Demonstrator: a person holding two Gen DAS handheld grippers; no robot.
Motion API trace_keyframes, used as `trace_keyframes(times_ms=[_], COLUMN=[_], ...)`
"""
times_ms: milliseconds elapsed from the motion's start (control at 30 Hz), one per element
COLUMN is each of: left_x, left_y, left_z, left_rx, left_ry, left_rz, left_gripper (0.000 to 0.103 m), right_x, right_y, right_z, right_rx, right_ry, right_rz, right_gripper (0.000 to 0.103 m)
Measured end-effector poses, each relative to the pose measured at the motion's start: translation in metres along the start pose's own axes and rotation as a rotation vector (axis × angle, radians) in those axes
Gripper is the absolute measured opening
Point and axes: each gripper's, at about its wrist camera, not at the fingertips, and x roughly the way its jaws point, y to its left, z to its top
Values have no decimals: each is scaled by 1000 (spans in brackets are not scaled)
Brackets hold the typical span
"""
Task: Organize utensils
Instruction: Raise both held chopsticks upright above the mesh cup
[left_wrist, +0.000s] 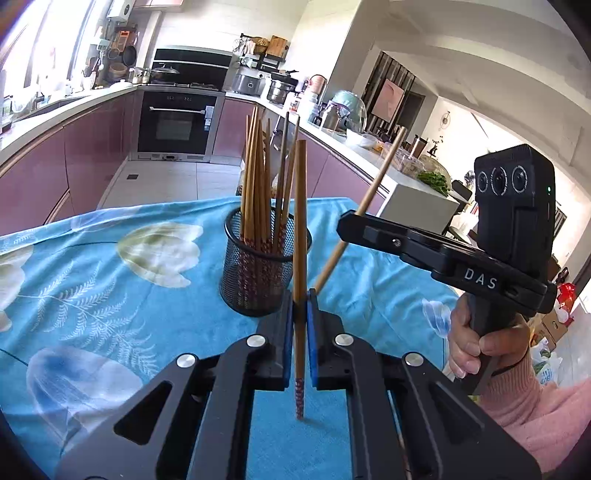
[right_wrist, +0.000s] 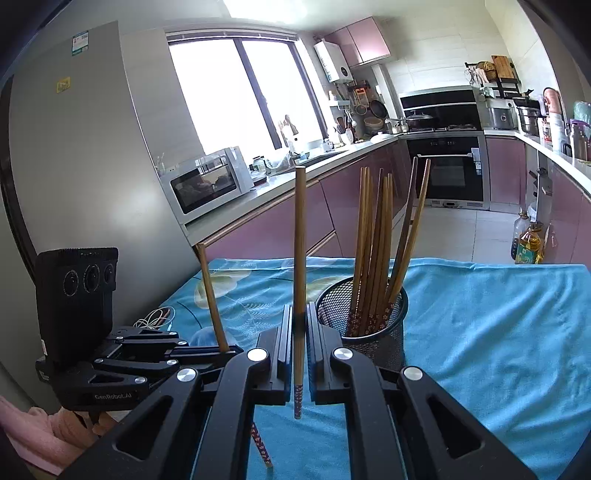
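Left claw (left_wrist: 300, 314): jaws clamped on one chopstick (left_wrist: 300, 236), held near upright, patterned tip down over the surface (left_wrist: 110, 280), just near of the mesh cup (left_wrist: 258, 273). Right claw (right_wrist: 300, 332): jaws clamped on a second chopstick (right_wrist: 300, 258), also near upright; seen from the left it leans right. Right hand (left_wrist: 467, 347), pink sleeve (left_wrist: 532, 410), grips the handle from below, claw pointing left toward the cup. Cup: black, upright on blue floral cloth, holding a bundle of chopsticks (right_wrist: 376, 251), tips down.

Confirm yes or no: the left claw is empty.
No, the left claw is shut on a single chopstick near the mesh holder.
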Motion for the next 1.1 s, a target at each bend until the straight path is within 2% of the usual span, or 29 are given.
trace_keyframes(times_ms=[1100], left_x=[-23], left_y=[-9], left_z=[43], left_rx=[43], left_ry=[-125], left_rz=[109], left_gripper=[7], right_x=[-24], right_y=[-5], right_z=[29], right_rx=[-41], right_ry=[-83], right_rz=[-55], right_gripper=[6])
